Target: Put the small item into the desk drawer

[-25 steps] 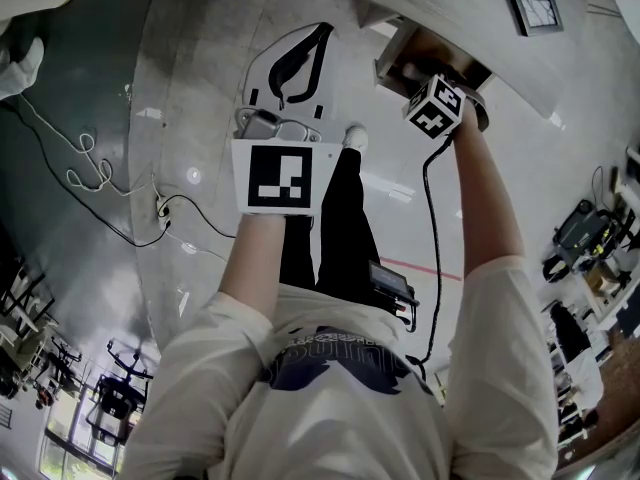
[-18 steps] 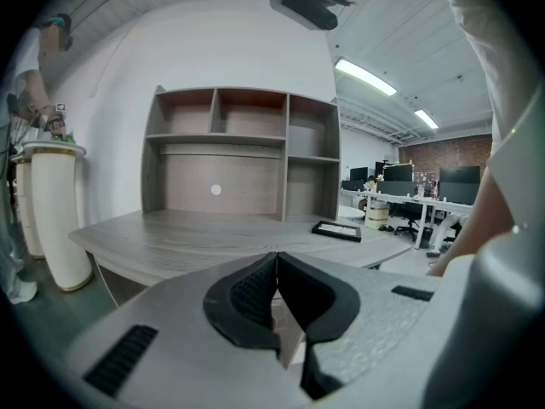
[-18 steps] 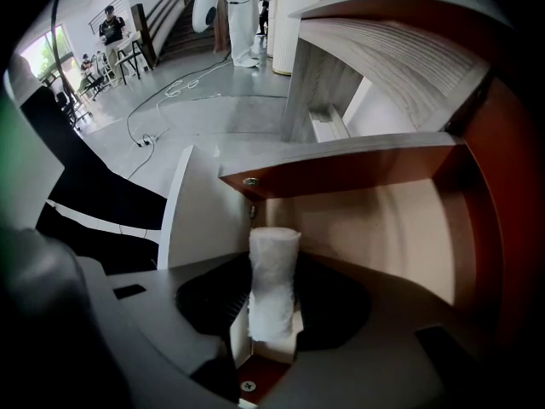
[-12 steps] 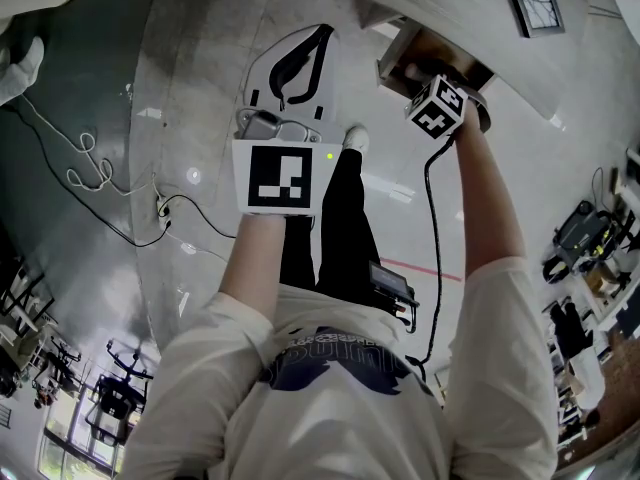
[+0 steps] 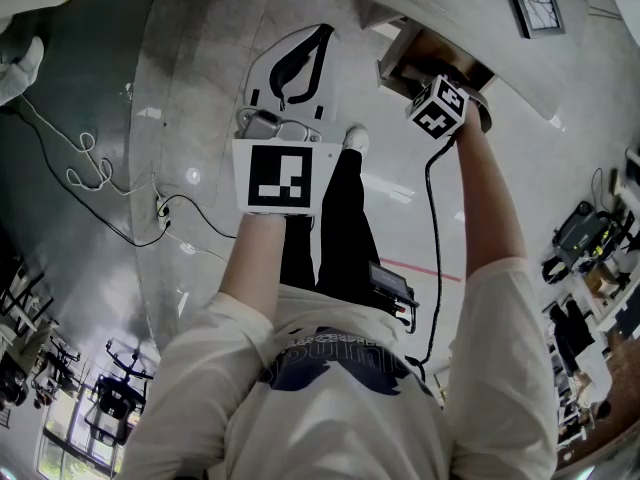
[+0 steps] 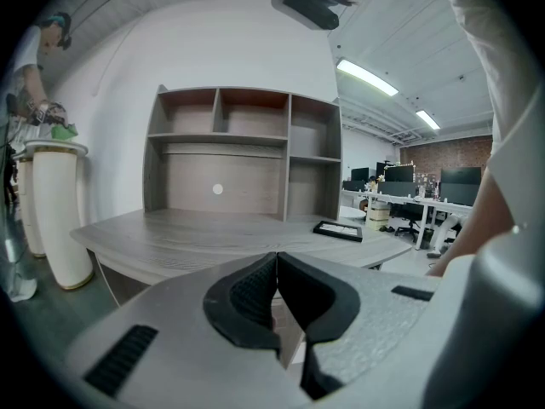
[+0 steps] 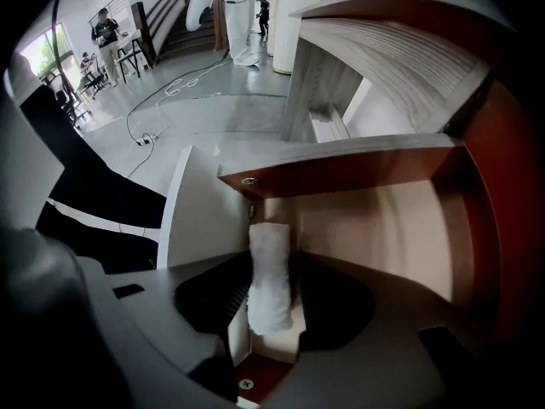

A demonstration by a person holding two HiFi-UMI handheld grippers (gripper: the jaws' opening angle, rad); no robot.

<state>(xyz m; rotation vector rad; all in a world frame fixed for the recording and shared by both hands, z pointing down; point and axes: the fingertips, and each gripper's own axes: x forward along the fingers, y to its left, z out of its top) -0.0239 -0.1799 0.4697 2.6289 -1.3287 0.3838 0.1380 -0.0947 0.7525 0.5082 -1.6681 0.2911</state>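
My left gripper, at eleven o'clock in the head view, is clenched on nothing and idle. My right gripper, at one o'clock, hangs in the open desk drawer. Its jaws are opening, with the small white item upright between them, its right side already free. I judge this the release step. Next, open fully and withdraw without snagging it.

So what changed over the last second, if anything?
The right gripper has its jaws opening, letting go of the small white roll that stands between them inside the open desk drawer. Both arms, the drawer and the shut left gripper stayed where they were.
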